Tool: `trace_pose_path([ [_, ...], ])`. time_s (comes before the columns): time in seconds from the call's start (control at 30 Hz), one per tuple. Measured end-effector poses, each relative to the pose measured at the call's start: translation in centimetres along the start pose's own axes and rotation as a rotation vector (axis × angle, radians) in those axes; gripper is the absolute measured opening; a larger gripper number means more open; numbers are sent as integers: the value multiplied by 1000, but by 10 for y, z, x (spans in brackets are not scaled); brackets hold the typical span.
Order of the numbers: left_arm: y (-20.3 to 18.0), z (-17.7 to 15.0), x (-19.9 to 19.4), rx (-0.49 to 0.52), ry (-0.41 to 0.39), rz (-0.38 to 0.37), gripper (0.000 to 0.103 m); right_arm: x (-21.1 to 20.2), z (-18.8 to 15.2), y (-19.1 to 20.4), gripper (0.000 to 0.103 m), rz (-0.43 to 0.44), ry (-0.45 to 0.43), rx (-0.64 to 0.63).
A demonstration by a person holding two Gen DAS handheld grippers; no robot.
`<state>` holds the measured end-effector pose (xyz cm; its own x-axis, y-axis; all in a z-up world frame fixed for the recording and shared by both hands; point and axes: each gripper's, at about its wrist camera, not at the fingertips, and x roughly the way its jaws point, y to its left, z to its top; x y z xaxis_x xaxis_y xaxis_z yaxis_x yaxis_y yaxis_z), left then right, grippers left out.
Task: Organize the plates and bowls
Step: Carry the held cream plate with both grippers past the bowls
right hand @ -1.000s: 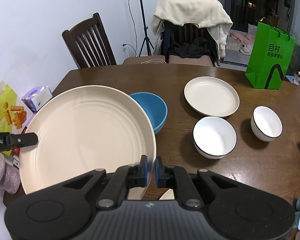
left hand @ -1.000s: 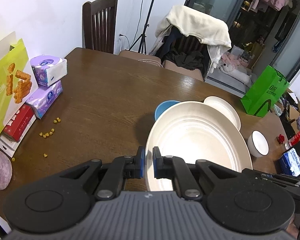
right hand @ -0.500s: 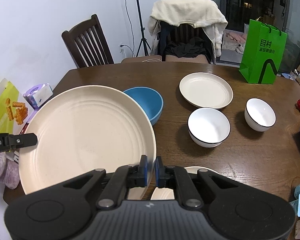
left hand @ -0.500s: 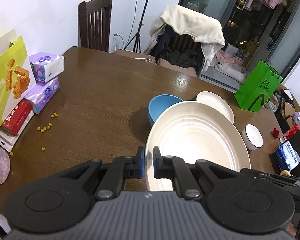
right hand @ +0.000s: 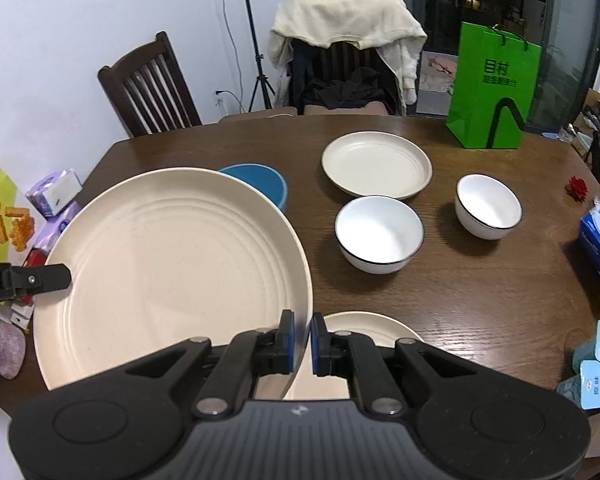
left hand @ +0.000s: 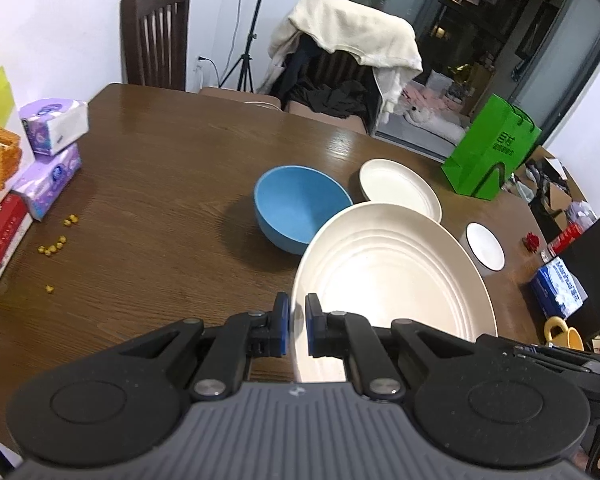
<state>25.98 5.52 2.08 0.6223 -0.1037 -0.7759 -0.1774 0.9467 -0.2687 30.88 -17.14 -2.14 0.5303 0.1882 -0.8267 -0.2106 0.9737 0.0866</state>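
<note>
Change since a second ago: both grippers and the big plate have drifted back and slightly down, so the blue bowl, once mostly hidden behind the plate, now shows almost whole, and a second cream plate has come into sight beneath the right gripper.
Left gripper (left hand: 296, 330): clenched on the left edge of the big plate, blue pads pinching the rim.
Right gripper (right hand: 302, 343): clamped on the big plate's right edge, rim caught between its blue pads.
Big plate (right hand: 172, 276): cream, ridged, held above the table between the two grippers, tilted a little.
Near plate (right hand: 370, 326): cream, lying flat on the table just under and beyond the right gripper, partly hidden by it.
Table (right hand: 480, 292): dark brown wood.
Blue bowl (left hand: 300, 206): upright on the table, just beyond the big plate, its near rim overlapped by the plate in both views.
White bowls: one with a dark rim (right hand: 379, 233) sits right of the big plate; a smaller one (right hand: 488, 205) stands farther right, apart from it.
Far plate (right hand: 376, 164): cream, flat on the table, just behind the nearer white bowl.
Left edge: tissue packs (left hand: 54, 126) stacked, yellow crumbs (left hand: 54, 246) scattered near them.
Far right: green paper bag (right hand: 494, 88) upright on the table's far edge.
Beyond the table: wooden chair (right hand: 146, 88) and a chair draped with a cream cloth (right hand: 346, 20).
</note>
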Motion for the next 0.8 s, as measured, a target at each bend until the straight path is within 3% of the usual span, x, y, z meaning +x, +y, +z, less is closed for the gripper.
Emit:
trace_pose_path([
  [0.8, -51, -9, 45, 111, 75, -90, 9, 4, -22, -60, 8, -108, 6, 85],
])
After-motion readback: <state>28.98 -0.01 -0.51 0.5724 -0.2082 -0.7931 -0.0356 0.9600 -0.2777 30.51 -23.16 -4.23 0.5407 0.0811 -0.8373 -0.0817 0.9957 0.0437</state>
